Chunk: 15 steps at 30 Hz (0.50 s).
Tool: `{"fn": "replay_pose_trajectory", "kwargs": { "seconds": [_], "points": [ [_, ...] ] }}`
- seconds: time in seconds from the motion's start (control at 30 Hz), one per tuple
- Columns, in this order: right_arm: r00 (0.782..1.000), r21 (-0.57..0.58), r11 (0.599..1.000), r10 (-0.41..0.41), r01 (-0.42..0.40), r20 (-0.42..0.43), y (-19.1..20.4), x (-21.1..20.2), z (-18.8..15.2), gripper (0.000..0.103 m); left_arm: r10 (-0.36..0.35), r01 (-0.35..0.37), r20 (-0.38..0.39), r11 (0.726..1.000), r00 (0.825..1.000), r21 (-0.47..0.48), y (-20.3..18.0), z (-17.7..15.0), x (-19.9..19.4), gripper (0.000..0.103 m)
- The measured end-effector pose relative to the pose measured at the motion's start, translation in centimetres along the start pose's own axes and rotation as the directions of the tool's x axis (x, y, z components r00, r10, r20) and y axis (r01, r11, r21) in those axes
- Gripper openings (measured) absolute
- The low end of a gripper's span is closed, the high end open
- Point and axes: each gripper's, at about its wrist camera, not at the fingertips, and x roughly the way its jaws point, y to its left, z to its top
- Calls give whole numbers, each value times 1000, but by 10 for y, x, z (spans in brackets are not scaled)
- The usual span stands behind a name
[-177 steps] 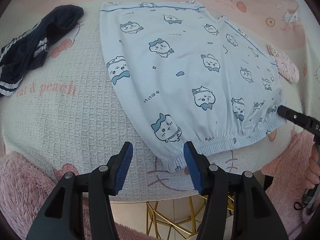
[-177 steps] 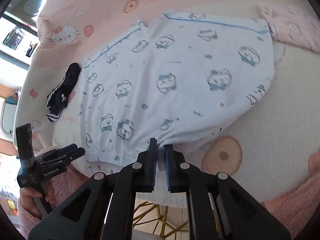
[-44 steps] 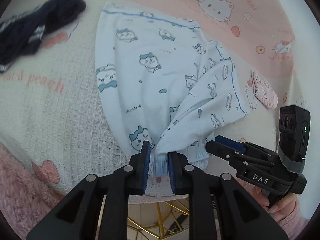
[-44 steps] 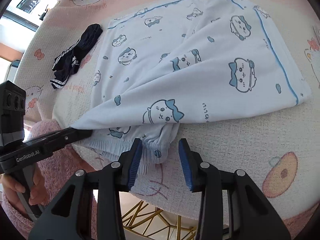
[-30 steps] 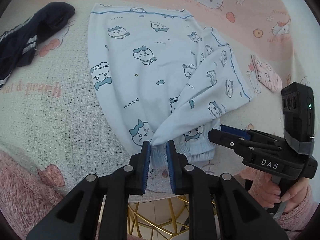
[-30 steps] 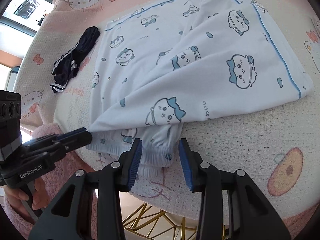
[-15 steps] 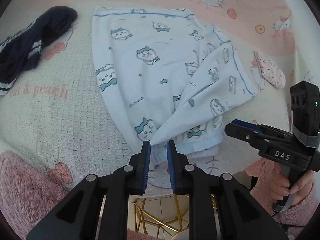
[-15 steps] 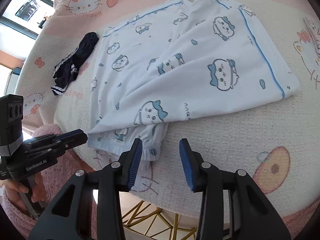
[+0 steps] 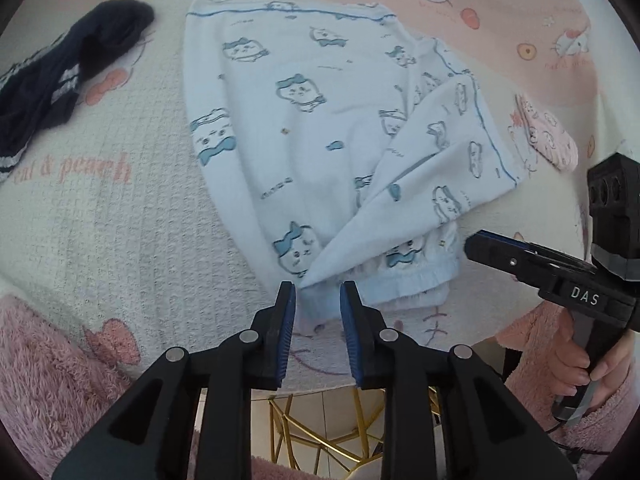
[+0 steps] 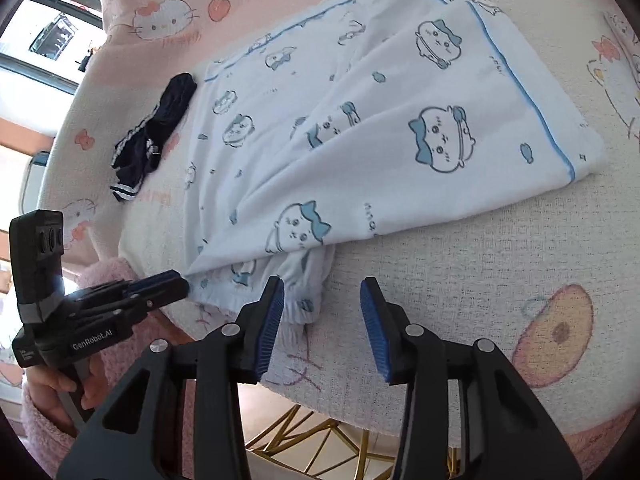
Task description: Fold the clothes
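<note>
Since the earlier frame your left gripper let go – jaws opening, folded corner loose between them. Right gripper stood open, empty, at 4 o'clock of the shorts. First fold done; next, re-grip for 2nd fold.

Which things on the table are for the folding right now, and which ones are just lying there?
For the folding:
- blue cartoon-print shorts, one side already folded over
- left gripper, opening, with the folded corner between its fingers
- right gripper, open, nothing between its fingers

Just lying there:
- dark navy garment
- small pink cloth
- pink cartoon tablecloth
</note>
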Motion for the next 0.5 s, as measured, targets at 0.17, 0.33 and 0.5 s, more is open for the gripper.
{"fn": "replay_pose_trajectory", "kwargs": {
  "seconds": [0.17,0.33,0.5],
  "points": [
    [990,-70,990,-124,119,-71,11,20,-7,40,144,-143,-49,989,988,38,-3,1,11,26],
    [994,28,994,-107,106,25,-23,-31,-6,40,70,-72,21,994,997,78,-18,9,-15,26],
    [959,167,966,-225,197,170,-69,-91,6,40,-24,8,72,977,997,213,-88,40,-8,26]
  ]
}}
